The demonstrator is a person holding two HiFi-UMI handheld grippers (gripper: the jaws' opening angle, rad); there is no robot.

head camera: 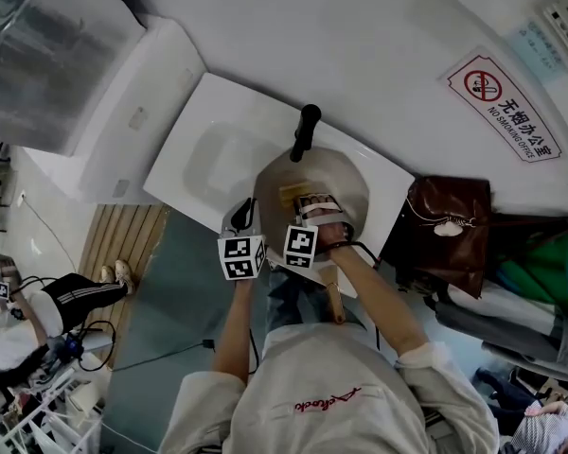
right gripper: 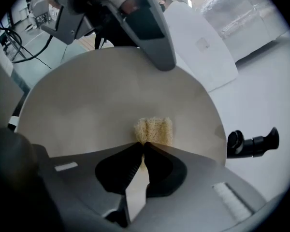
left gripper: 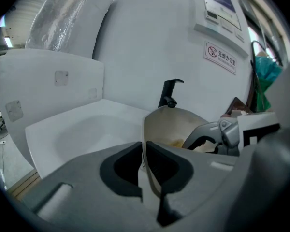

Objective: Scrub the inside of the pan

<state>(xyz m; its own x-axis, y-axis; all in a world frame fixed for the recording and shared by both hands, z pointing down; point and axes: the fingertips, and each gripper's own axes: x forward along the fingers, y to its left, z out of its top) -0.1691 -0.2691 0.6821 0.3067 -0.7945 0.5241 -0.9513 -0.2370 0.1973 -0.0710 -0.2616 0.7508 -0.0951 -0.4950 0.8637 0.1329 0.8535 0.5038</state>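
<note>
The right tongs (right gripper: 142, 153), clenched on a yellow sponge (right gripper: 153, 130), press it just ahead of their tips against the inside of the pan (right gripper: 101, 100), whose far rim the left tongs (left gripper: 144, 163) grip, handle (right gripper: 253, 141) off to the right.

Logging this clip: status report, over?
Left claw clamped on pan rim. Right claw holds sponge against pan's inside. Nothing in the way.

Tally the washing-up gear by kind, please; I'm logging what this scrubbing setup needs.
Round grey metal pan with black handle: 1
Yellowish fibrous scrub pad: 1
Grey two-jaw tools: 2, left tool on the pan rim, right tool on the pad
White rectangular basin: 1
Total: 5
</note>
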